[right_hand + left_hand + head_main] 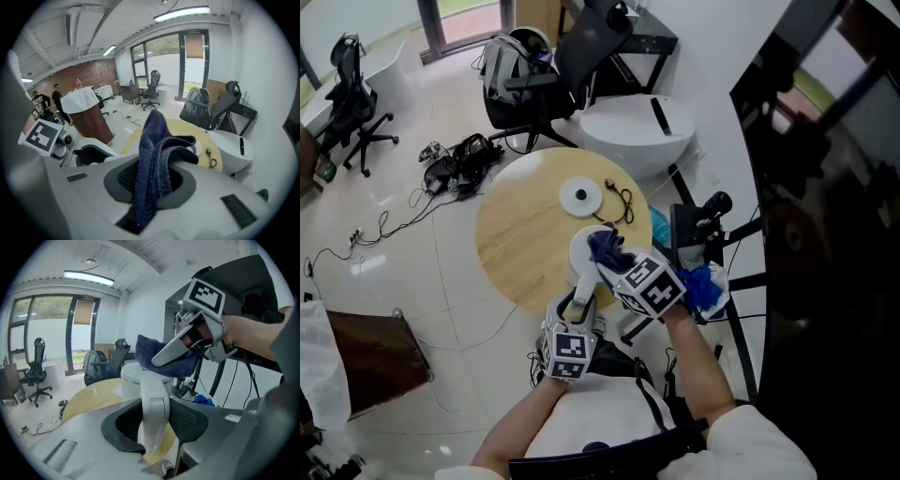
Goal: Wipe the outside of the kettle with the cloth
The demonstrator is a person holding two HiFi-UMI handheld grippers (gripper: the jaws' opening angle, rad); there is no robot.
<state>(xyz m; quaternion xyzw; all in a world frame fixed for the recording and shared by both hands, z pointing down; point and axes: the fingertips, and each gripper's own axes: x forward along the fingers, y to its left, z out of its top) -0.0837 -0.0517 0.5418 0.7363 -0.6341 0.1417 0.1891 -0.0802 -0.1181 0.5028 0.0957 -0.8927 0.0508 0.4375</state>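
A white kettle stands at the near edge of the round wooden table. My left gripper is shut on the kettle's white handle, which runs upright between its jaws. The dark blue cloth lies bunched on the kettle's top. My right gripper is shut on that cloth, which fills its jaws and sticks up past them. In the left gripper view the right gripper presses the cloth against the top of the kettle body.
The kettle's round white base sits mid-table with a small corded item beside it. A black stand and a blue rag are right of the table. Office chairs and floor cables lie beyond.
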